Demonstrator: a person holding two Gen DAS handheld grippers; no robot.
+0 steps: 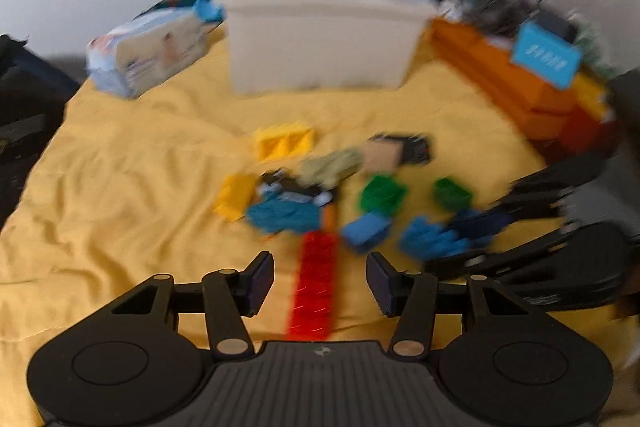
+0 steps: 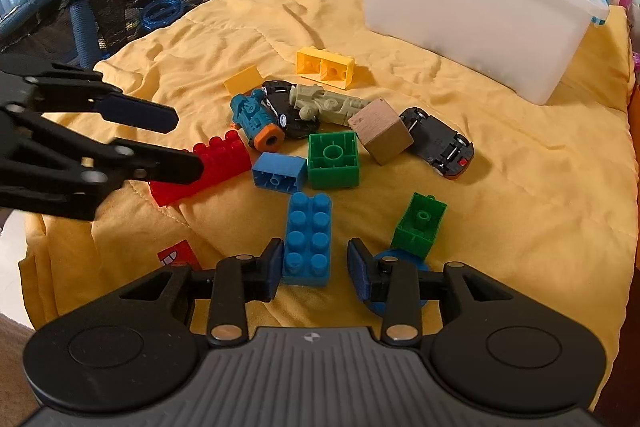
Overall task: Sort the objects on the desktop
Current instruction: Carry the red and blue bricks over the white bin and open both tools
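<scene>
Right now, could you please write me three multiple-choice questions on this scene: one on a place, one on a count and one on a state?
1. What lies between the fingers of the right gripper?
A. a spoon
B. a blue studded brick
C. a sock

2. How many green bricks lie on the yellow cloth?
A. one
B. two
C. four

3. How does the dark toy car beside the wooden cube lie?
A. on its wheels
B. standing on its nose
C. upside down

Answers:
1 B: the brick sits in the gap between the two fingers.
2 B: one green brick lies mid-pile, and another lies nearer the gripper.
3 C: its wheels and underside face up.
</scene>
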